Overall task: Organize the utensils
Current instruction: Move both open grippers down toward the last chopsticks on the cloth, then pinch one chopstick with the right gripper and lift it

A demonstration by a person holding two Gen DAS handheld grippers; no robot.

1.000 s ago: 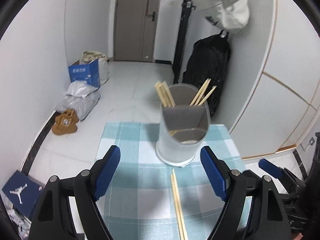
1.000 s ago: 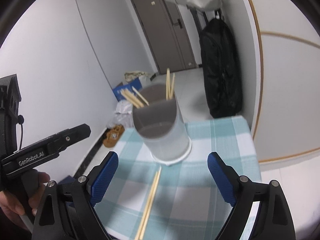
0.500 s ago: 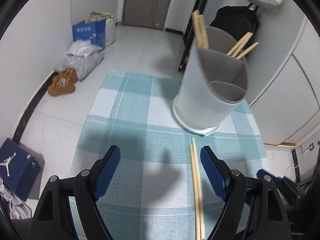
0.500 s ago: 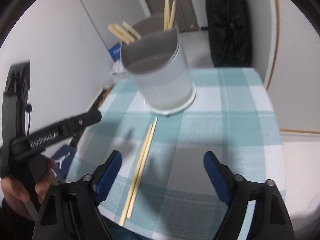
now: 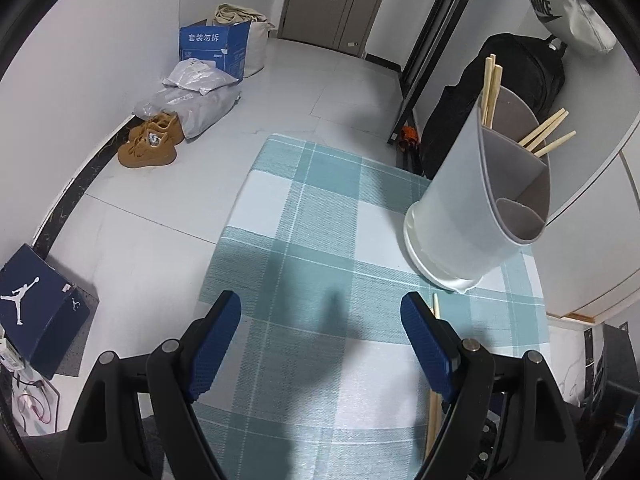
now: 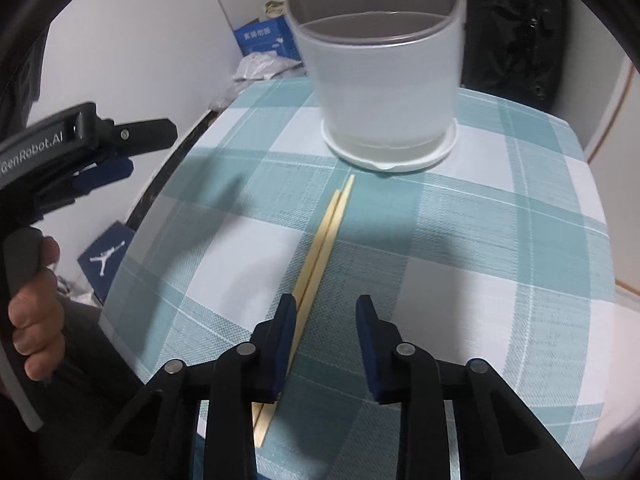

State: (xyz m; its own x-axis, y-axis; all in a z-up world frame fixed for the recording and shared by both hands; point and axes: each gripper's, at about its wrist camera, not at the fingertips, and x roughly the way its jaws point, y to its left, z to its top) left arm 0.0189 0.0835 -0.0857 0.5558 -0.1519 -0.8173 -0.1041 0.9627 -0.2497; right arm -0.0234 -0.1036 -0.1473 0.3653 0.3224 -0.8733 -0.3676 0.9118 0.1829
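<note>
The pair of chopsticks (image 6: pixel 322 248) lies on the checked desk (image 6: pixel 480 248), running from the holder (image 6: pixel 380 60) at 12 o'clock toward 6. The right claw (image 6: pixel 326 316) has just been closing (not yet gripping), the pair beside its left finger. The left claw (image 5: pixel 320 320) hangs apart, clamping nothing.

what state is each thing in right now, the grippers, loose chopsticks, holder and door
right gripper: jaws have just been closing, narrow gap; the pair passes under its left finger, not clamped
left gripper: wide open, nothing between its fingers
loose chopsticks: lying flat on the checked cloth, side by side
utensil holder: upright on its saucer, chopsticks standing in the back compartments, front compartment looks empty
door: closed
</note>
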